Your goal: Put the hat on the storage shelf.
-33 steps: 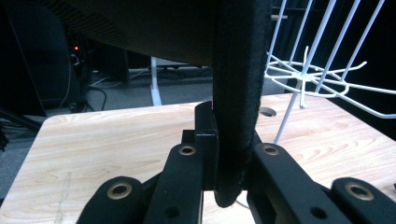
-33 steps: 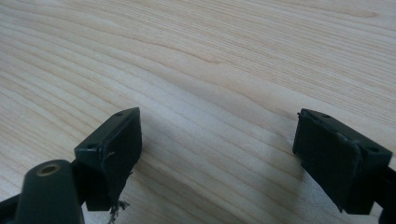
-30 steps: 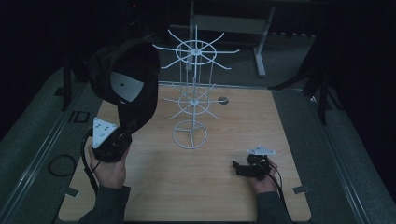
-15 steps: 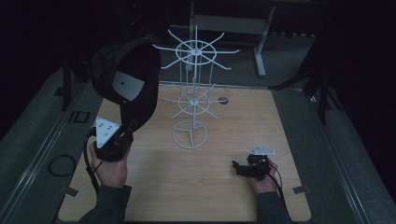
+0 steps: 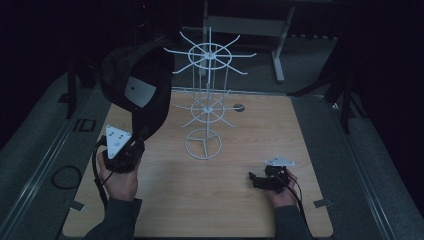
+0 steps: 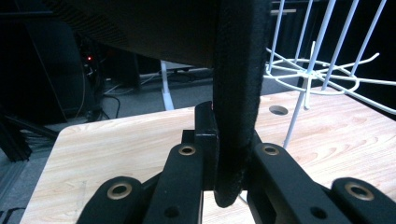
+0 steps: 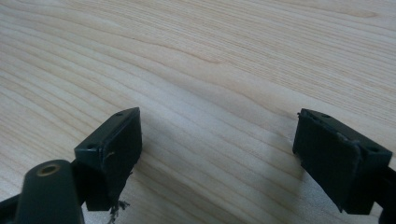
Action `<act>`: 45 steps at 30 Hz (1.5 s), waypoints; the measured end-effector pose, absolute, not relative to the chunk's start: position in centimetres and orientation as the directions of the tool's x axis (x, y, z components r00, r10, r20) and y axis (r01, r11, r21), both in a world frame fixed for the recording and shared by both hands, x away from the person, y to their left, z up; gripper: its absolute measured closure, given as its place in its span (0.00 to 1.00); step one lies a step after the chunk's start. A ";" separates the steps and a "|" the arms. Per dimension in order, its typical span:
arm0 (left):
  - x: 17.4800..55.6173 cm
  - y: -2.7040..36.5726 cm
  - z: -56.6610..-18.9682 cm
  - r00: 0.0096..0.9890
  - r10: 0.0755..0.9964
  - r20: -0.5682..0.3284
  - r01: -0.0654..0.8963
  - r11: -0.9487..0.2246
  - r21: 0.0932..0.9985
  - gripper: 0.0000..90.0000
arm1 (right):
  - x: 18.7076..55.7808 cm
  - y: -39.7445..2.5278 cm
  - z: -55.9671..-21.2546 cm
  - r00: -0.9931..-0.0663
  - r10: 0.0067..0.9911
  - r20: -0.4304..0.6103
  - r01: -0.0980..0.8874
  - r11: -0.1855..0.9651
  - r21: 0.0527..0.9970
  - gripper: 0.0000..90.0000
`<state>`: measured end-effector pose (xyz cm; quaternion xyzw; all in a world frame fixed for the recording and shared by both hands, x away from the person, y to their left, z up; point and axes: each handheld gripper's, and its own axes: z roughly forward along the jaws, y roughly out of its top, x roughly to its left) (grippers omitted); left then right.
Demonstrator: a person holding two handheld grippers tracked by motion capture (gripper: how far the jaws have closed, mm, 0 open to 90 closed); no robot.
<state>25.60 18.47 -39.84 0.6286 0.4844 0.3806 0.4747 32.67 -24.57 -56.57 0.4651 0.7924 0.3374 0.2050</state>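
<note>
Two tongs are in my hands: the left tongs [image 5: 131,145] are clamped tight on the brim of a black cap [image 5: 137,87], which I hold up in the air above the left side of the worktop [image 5: 240,140], just beside the white wire rack [image 5: 206,100]. In the left gripper view the brim [image 6: 236,93] hangs straight down, pinched between the black jaws. My right tongs [image 5: 261,179] rest low on the worktop, jaws spread wide and holding nothing.
</note>
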 end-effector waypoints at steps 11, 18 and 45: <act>25.7 18.1 -39.9 0.233 0.971 0.052 0.247 -0.111 0.963 0.96 | 32.7 -24.6 -56.6 -0.484 0.875 -0.011 0.598 0.340 0.726 0.17; 25.7 17.9 -40.0 0.224 0.971 0.080 0.246 -0.135 0.960 0.96 | 32.7 -24.6 -56.6 -0.484 0.875 -0.011 0.599 0.340 0.726 0.17; 26.0 16.7 -40.8 0.210 0.966 0.151 0.237 -0.200 0.951 0.96 | 32.7 -24.6 -56.6 -0.484 0.875 -0.010 0.599 0.340 0.725 0.17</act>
